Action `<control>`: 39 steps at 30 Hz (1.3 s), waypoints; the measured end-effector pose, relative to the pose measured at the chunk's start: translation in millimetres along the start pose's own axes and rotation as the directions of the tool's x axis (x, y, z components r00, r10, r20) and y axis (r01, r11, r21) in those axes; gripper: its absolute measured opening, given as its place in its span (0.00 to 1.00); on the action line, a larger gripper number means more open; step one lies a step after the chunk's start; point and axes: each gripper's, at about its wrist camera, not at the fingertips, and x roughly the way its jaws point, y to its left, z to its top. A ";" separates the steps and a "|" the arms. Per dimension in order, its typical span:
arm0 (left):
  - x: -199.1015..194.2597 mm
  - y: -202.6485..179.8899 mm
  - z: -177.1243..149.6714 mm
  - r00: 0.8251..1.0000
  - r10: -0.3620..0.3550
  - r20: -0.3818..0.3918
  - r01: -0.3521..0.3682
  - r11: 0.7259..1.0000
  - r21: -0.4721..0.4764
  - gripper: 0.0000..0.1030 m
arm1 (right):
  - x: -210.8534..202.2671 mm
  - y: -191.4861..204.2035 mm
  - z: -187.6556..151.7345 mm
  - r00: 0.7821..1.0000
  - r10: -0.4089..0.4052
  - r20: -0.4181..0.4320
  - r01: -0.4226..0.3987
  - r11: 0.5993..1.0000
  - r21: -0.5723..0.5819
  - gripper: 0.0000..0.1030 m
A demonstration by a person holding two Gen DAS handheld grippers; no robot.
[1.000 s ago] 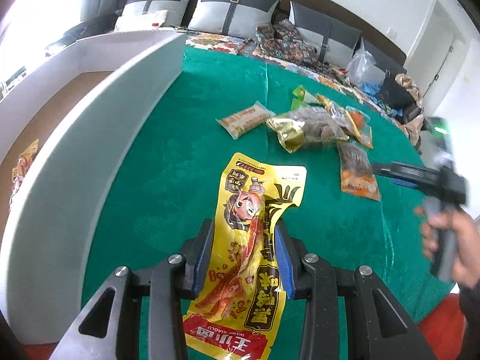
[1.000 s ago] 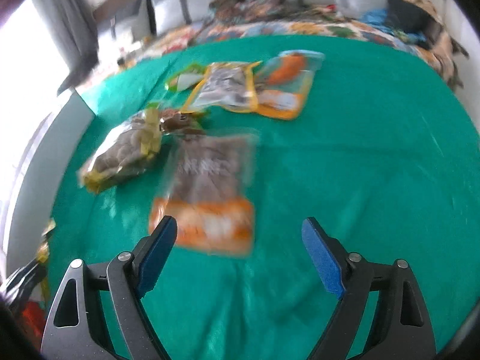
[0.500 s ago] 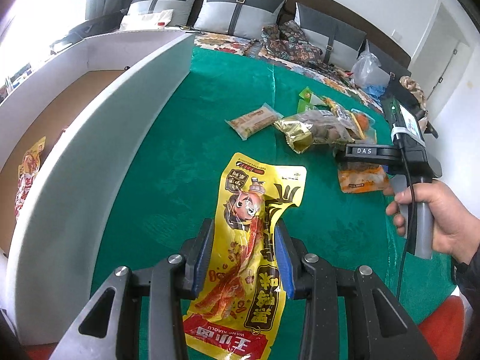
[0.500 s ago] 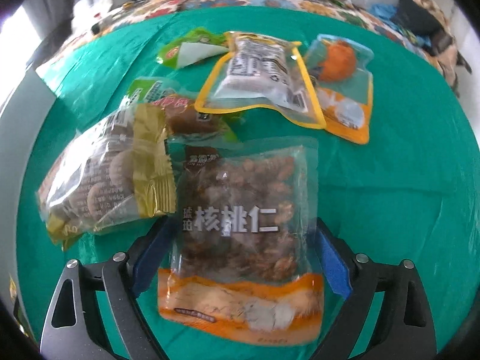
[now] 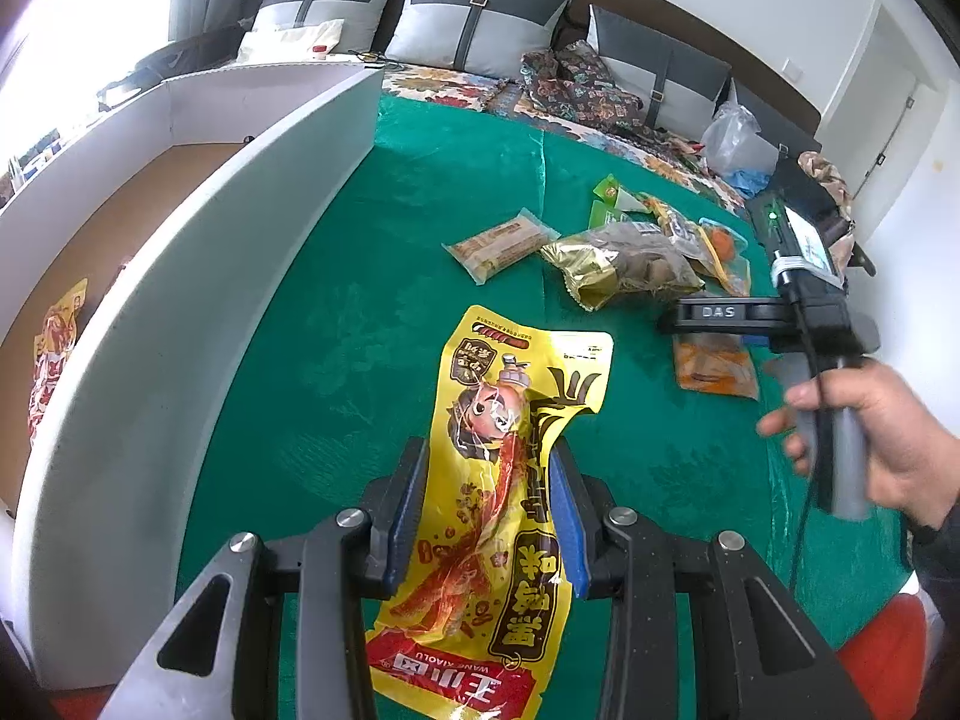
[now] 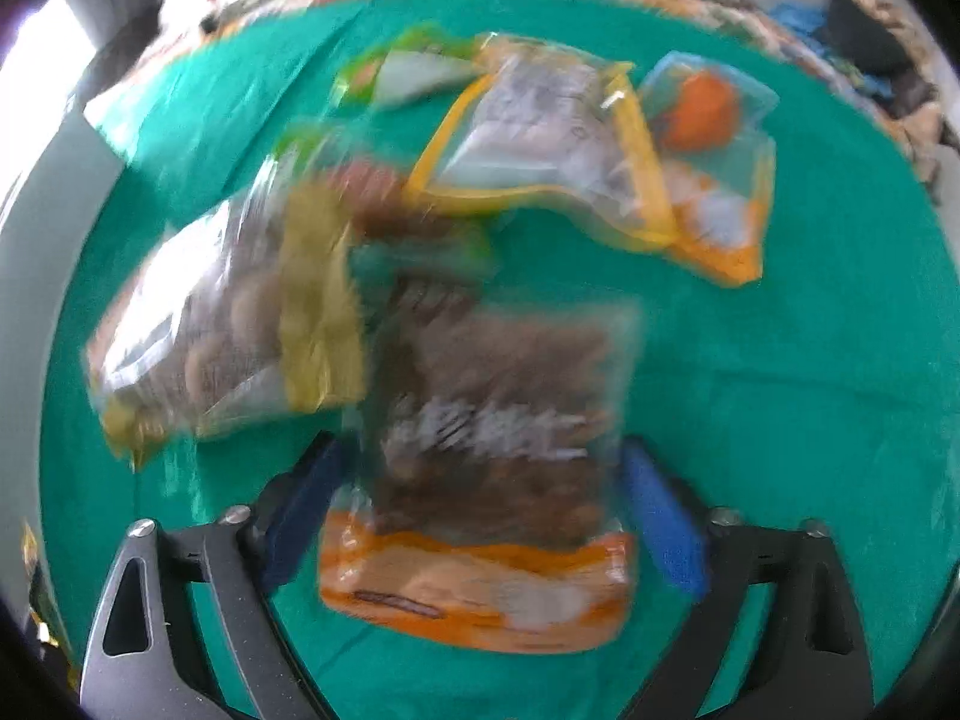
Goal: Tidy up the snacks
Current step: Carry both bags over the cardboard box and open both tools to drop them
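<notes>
My left gripper (image 5: 487, 501) is shut on a long yellow snack packet (image 5: 498, 480) and holds it above the green cloth (image 5: 360, 312), beside the white box wall (image 5: 198, 276). My right gripper (image 6: 480, 498) is open, its blue pads on either side of a clear walnut bag with an orange bottom (image 6: 498, 468); the view is blurred, so contact is unclear. In the left wrist view the right gripper (image 5: 714, 315) hovers over that orange-bottomed bag (image 5: 714, 363).
A pile of snack bags lies on the cloth: a gold-edged biscuit bag (image 5: 624, 264), a small tan packet (image 5: 501, 243), a yellow-rimmed pouch (image 6: 540, 138), an orange pouch (image 6: 708, 138), a green packet (image 6: 408, 72). The box floor (image 5: 120, 210) holds another yellow packet (image 5: 57, 342). A sofa (image 5: 480, 18) stands behind.
My right gripper has come down over the walnut bag, which now sits between its open pads. My left gripper still holds the yellow packet in about the same place.
</notes>
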 end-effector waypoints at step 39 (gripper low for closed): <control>-144.0 191.0 49.1 0.954 0.189 0.233 -0.127 0.958 -0.256 0.37 | -203.1 127.7 -32.8 0.569 0.800 0.190 -0.801 0.591 -0.095 0.58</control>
